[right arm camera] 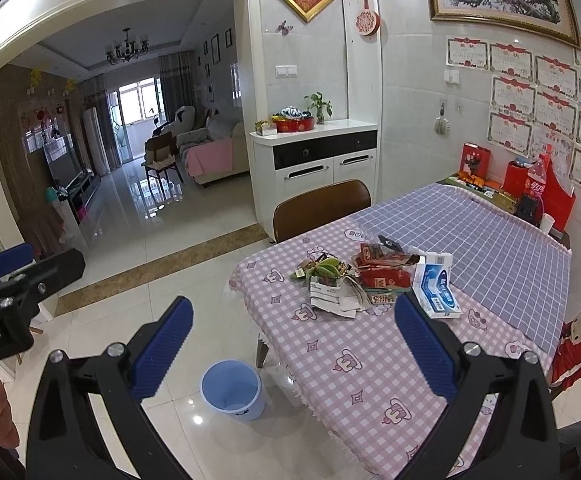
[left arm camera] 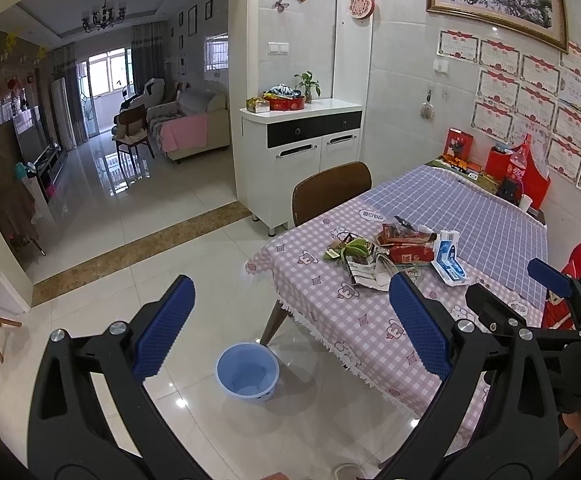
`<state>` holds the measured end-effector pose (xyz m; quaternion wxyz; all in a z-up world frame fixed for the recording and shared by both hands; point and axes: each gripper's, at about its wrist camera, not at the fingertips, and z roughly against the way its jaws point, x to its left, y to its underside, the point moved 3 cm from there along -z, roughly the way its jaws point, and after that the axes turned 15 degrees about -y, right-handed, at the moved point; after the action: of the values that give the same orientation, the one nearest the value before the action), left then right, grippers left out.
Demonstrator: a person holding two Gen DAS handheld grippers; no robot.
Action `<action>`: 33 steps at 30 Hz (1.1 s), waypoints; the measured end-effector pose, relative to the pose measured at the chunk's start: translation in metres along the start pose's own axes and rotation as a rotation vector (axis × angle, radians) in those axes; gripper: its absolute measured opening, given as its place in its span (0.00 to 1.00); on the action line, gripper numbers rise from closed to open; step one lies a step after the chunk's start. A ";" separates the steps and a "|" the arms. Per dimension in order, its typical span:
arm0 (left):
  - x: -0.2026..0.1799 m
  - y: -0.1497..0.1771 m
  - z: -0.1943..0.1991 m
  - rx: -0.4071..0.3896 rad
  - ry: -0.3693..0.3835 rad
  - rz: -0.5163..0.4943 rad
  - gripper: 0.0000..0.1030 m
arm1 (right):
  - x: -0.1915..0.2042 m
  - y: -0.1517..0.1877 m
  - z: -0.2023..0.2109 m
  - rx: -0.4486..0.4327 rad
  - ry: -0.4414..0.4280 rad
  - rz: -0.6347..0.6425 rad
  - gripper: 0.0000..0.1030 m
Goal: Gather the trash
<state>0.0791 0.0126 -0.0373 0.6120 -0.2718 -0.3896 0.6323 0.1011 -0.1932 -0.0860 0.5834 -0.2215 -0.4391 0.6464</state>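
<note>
The trash pile [right arm camera: 354,276] sits centre-right in both views, on the pink-checked cloth of the worktop [right arm camera: 370,368]: crumpled paper, red wrappers, a green scrap and a white-and-blue box [right arm camera: 434,284]. All of it looks light, thin and crushable; the box seems the stiffest piece, best pinched across its edges. The blue bin [right arm camera: 232,394] stands on the glossy tiled floor, lower centre. The left gripper [left arm camera: 286,328] and right gripper [right arm camera: 290,344] both hover with fingers spread wide, holding nothing.

Table [right arm camera: 370,380]: trash pile [right arm camera: 374,280] near its left edge; bottle [right arm camera: 536,184] at far right corner; chair [right arm camera: 322,208] behind; bin [right arm camera: 231,394] on floor, left of the near corner.
</note>
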 end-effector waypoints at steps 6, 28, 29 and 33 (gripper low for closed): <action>0.007 0.007 -0.009 0.022 0.001 -0.009 0.93 | 0.007 0.004 -0.007 0.019 0.003 -0.011 0.96; -0.027 0.007 -0.071 0.111 0.030 -0.055 0.93 | -0.033 0.008 -0.052 0.090 0.026 -0.102 0.96; -0.032 0.005 -0.077 0.117 0.031 -0.060 0.93 | -0.038 0.007 -0.057 0.093 0.021 -0.111 0.96; -0.055 -0.003 -0.103 0.141 0.033 -0.085 0.93 | -0.067 -0.001 -0.081 0.108 0.013 -0.143 0.96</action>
<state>0.1709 -0.0253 -0.0988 0.6622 -0.2214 -0.3451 0.6271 0.1813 -0.2316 -0.1420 0.6420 -0.1621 -0.4143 0.6244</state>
